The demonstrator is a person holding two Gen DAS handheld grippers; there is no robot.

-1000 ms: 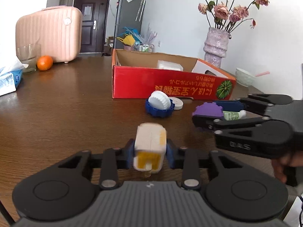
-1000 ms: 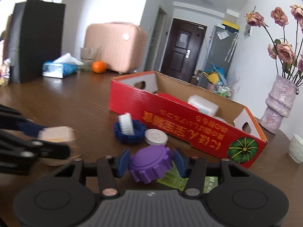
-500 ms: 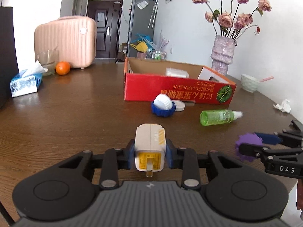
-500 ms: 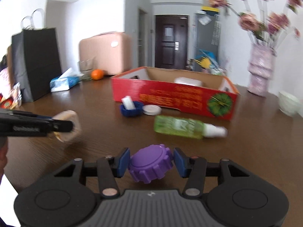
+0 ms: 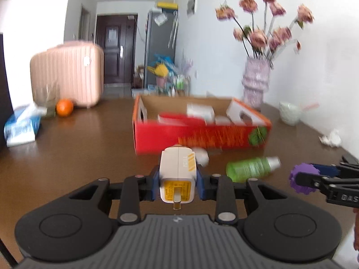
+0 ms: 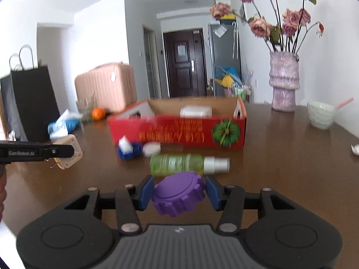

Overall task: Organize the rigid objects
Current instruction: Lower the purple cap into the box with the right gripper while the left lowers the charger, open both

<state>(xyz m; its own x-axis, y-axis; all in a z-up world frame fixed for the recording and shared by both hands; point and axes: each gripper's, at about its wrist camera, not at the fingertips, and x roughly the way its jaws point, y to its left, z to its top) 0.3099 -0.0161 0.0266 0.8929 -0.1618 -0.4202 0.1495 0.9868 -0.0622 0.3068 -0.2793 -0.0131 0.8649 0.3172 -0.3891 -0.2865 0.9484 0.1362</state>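
My left gripper (image 5: 178, 177) is shut on a white and yellow charger plug (image 5: 177, 174), held above the brown table; the plug also shows in the right wrist view (image 6: 68, 154). My right gripper (image 6: 178, 192) is shut on a purple toothed cap (image 6: 178, 194), which shows at the right in the left wrist view (image 5: 300, 179). A red cardboard box (image 6: 179, 132) stands ahead, open at the top, with white items inside. A green bottle (image 6: 179, 164) lies on its side before the box, beside a white lid (image 6: 152, 149) and a blue cap holding a white piece (image 6: 129, 151).
A purple vase of flowers (image 6: 283, 83) and a white bowl (image 6: 320, 114) stand at the right. A pink suitcase (image 6: 105, 87), an orange (image 6: 98, 113), a tissue pack (image 6: 60, 127) and a black bag (image 6: 29, 103) are at the left. Crumpled paper (image 5: 331, 137) lies far right.
Both grippers have risen and pulled back from the box, each holding its object. The green bottle, hidden behind the right gripper a second ago, now lies in plain view.
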